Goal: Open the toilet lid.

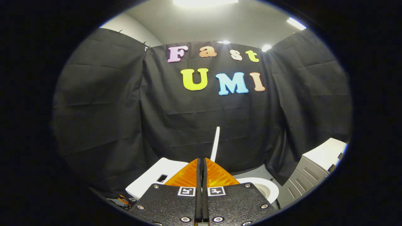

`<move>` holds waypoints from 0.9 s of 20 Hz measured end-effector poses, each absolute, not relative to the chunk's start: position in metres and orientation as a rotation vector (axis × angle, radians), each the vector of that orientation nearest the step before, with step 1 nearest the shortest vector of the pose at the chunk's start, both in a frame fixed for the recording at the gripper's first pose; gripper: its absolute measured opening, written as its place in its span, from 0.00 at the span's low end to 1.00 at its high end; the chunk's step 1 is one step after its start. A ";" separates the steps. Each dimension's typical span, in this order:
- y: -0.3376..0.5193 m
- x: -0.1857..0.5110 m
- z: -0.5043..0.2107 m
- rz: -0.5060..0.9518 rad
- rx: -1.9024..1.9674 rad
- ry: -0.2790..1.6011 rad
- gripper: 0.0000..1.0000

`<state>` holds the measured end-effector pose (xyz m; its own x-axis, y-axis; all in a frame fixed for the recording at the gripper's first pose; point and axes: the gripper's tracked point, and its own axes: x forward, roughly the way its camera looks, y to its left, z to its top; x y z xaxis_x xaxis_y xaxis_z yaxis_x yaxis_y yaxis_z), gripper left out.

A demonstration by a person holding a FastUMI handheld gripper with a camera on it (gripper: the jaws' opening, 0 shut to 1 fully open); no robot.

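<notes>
Risk: thin white plastic toilet lid (215, 142) upright just beyond hand-held gripper (201, 160), fingers closed, empty; a nudge could drop it back onto white bowl (267, 188).

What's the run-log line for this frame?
gripper: shut, holding nothing | toilet lid: raised upright, edge-on beyond fingers | toilet bowl: exposed | tank: left of fingers

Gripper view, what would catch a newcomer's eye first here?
The gripper comes first, its jaws pressed together with nothing between them. Just ahead of it a thin white toilet lid stands almost upright, seen edge-on. To the right lies the open toilet bowl, with a white cabinet beyond it.
</notes>
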<state>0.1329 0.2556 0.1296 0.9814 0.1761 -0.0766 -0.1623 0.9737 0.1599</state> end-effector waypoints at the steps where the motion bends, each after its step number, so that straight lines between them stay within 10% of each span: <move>1: 0.260 0.133 0.131 0.177 0.144 0.085 0.00; 18: 0.363 0.125 0.140 0.298 0.090 0.063 0.00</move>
